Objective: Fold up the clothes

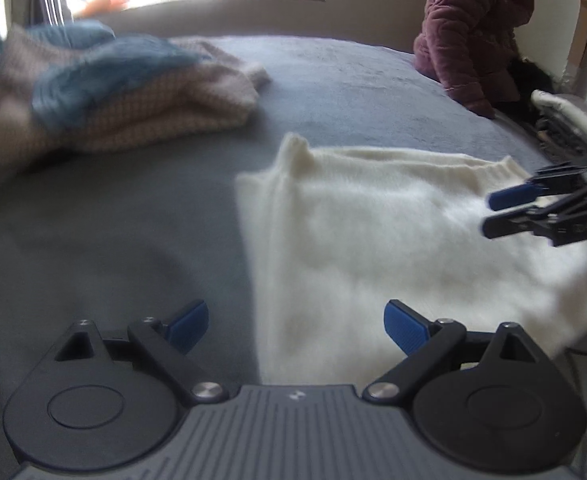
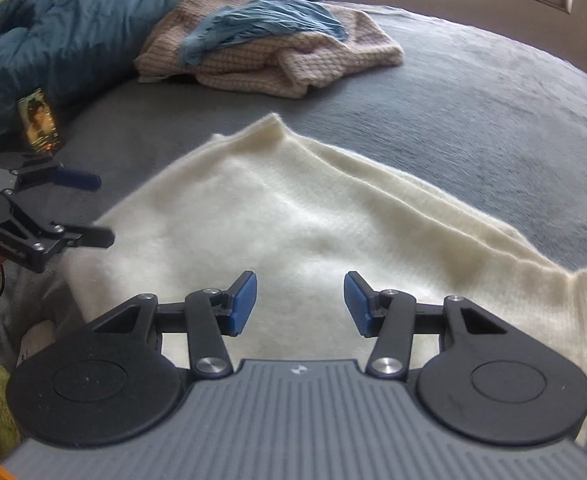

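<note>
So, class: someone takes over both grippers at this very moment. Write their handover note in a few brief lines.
Left gripper: open, empty, over the left edge of the white sweater.
Right gripper: open, empty, above the sweater's middle.
Sweater: lying flat on the grey bed cover, apparently already folded into a rough rectangle.
Left: finish this sweater's fold; then the pink knit and the blue garment on top of it, both in an unfolded heap at the far side.
</note>
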`<action>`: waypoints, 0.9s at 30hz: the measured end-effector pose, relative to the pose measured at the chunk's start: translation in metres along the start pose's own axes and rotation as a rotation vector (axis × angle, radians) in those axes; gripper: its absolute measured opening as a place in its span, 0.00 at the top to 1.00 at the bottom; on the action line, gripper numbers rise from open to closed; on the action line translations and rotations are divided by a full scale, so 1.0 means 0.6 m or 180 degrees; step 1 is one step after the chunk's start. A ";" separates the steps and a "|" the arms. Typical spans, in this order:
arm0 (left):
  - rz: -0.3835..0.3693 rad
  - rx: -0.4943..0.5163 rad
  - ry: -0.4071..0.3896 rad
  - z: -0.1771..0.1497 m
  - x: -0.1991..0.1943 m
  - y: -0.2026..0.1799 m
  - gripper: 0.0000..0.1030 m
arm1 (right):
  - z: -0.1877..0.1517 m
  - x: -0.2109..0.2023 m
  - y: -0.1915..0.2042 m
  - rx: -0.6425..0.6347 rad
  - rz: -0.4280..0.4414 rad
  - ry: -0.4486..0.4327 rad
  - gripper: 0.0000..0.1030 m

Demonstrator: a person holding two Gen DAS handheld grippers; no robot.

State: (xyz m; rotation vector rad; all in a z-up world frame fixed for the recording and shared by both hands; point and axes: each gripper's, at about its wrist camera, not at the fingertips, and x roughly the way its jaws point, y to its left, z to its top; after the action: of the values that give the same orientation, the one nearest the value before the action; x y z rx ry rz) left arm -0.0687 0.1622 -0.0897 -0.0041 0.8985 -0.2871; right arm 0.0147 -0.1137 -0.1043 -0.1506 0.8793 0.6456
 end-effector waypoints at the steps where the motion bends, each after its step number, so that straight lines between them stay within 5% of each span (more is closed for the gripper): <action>1: -0.0034 -0.0026 0.0032 -0.006 -0.001 0.003 0.07 | -0.002 0.007 0.000 0.0000 -0.0011 0.0047 0.54; 5: -0.0098 -0.0110 0.0138 -0.026 0.002 0.011 0.07 | -0.015 0.039 -0.006 -0.0006 -0.0114 0.0325 0.54; 12: -0.0425 -0.0358 0.0266 -0.054 -0.006 0.033 0.07 | 0.001 0.007 0.009 -0.0131 0.0041 0.0148 0.54; 18: -0.0595 -0.0593 0.0423 -0.087 -0.003 0.039 0.07 | -0.013 0.020 0.017 -0.0136 -0.0003 0.0283 0.54; 27: -0.0701 -0.0990 0.0250 -0.103 0.024 0.061 0.07 | -0.011 0.021 0.018 -0.0039 -0.0022 0.0269 0.54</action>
State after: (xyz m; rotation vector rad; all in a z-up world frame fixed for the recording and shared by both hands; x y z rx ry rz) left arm -0.0990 0.2011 -0.1442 -0.3837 1.0153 -0.3514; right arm 0.0097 -0.1018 -0.1163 -0.1931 0.9560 0.6421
